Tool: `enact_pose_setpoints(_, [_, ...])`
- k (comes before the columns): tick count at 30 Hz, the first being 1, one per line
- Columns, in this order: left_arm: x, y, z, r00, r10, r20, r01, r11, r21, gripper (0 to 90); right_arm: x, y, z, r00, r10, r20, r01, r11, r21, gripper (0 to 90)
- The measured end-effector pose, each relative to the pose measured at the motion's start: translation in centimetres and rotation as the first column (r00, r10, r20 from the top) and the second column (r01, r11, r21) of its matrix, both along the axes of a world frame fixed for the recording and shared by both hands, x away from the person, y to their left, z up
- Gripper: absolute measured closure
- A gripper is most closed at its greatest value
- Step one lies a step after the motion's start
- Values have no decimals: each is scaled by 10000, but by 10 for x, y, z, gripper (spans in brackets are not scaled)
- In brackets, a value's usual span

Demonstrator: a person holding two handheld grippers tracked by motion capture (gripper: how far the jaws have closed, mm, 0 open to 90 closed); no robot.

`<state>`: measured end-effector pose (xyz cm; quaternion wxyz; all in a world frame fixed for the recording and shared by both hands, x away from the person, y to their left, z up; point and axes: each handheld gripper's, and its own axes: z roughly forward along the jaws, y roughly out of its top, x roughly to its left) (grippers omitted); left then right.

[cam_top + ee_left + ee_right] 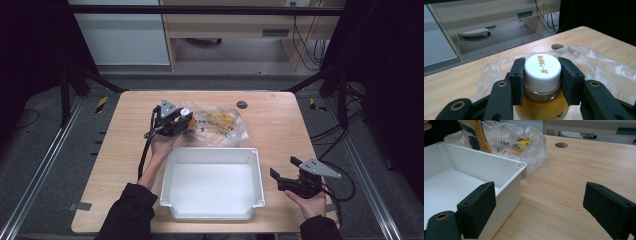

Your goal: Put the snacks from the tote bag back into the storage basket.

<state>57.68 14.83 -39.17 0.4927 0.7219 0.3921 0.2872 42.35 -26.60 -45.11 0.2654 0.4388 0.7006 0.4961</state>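
My left gripper (542, 77) is shut on the white cap of a bottle (542, 71) of amber liquid, which stands upright over a clear plastic bag (596, 65). From above, that gripper (172, 120) and the bottle (185, 113) sit at the bag's (220, 125) left edge, behind the white tray (212, 154). The bottle's yellow label (475, 133) rises behind the tray's far wall (479, 161) in the right gripper view. Beside the tray's right side my right gripper (284, 172) hovers open above bare wood, its jaws wide apart and holding nothing.
The white tray is empty and takes up the front middle of the wooden table (280, 125). A round cable hole (242, 104) lies near the table's far edge. Black frame bars and cables (340, 135) flank the table on both sides.
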Motion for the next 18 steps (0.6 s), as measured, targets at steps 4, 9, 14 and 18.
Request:
enact_pose_setpoints(4, [-1,2,8,10000,6,50,-7,10000,61,589,0,0,0,10000,-17,-21,17,10000,20,113])
enact_pose_setpoints(9, [-4,4,20,9996,31,285,-28,9999,-108,588,-1,0,1,10000,-33,-3,33,10000,65,114])
enact_pose_setpoints(14, [-8,4,31,9990,-21,455,29,9998,-190,589,-1,0,1,10000,-29,-9,30,10000,67,114])
enact_pose_setpoints(18, [-9,4,38,9982,-3,593,17,9997,-231,589,-1,-1,1,10000,-46,6,46,10000,76,114])
